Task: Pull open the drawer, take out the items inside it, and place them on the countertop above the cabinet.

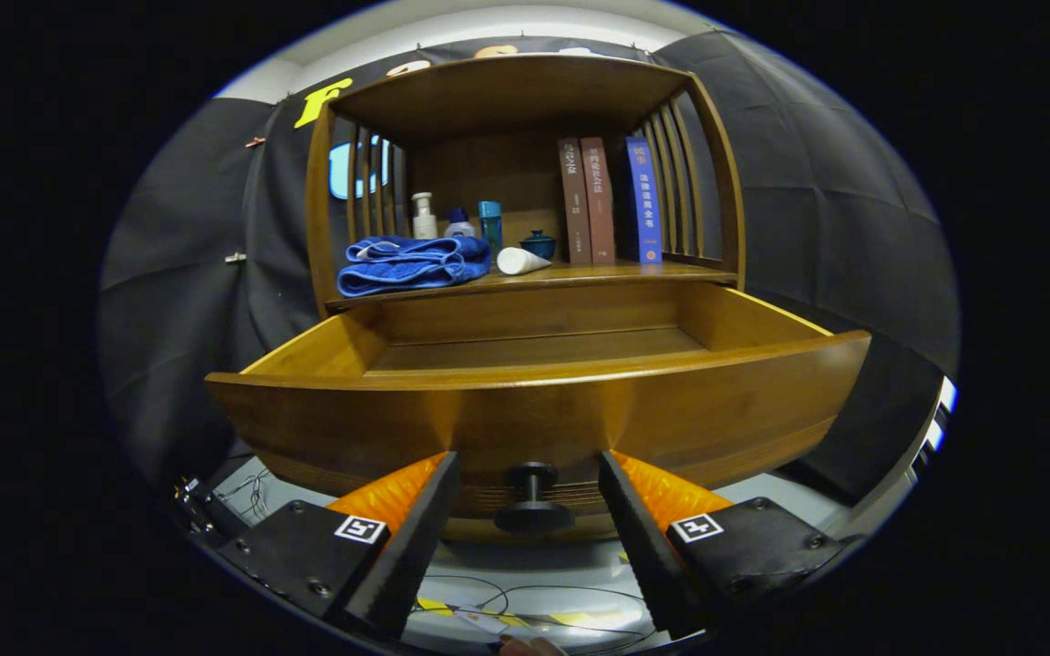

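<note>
Drawer [539, 401] of the wooden cabinet [525, 100] stands pulled out, just beyond the gripper [530, 469], whose jaws are apart either side of its dark knob [532, 497], not touching. On the countertop behind: folded blue towel [411, 264], white tube [520, 261], bottles, books [607, 200].

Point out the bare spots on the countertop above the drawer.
Little is free: a strip of countertop along the front edge, between the white tube and the books. The left side is crowded by the blue towel and bottles. The hand-held gripper is open around the drawer knob.
</note>
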Action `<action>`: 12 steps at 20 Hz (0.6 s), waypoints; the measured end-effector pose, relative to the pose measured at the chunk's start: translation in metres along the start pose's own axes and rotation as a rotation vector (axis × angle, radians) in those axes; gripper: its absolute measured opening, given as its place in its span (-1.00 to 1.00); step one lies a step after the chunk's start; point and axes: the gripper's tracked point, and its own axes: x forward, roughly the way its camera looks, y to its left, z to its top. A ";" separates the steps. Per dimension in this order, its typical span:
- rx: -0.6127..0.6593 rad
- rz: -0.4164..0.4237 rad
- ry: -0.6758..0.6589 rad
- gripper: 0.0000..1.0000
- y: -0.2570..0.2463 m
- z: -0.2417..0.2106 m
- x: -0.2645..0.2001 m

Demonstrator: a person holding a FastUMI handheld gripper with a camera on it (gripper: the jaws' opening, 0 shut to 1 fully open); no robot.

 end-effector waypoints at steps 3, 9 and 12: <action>-0.003 -0.003 -0.006 0.96 -0.001 0.004 0.005; -0.005 0.002 0.006 1.00 0.001 0.022 0.051; -0.016 0.001 0.002 0.99 0.002 0.036 0.082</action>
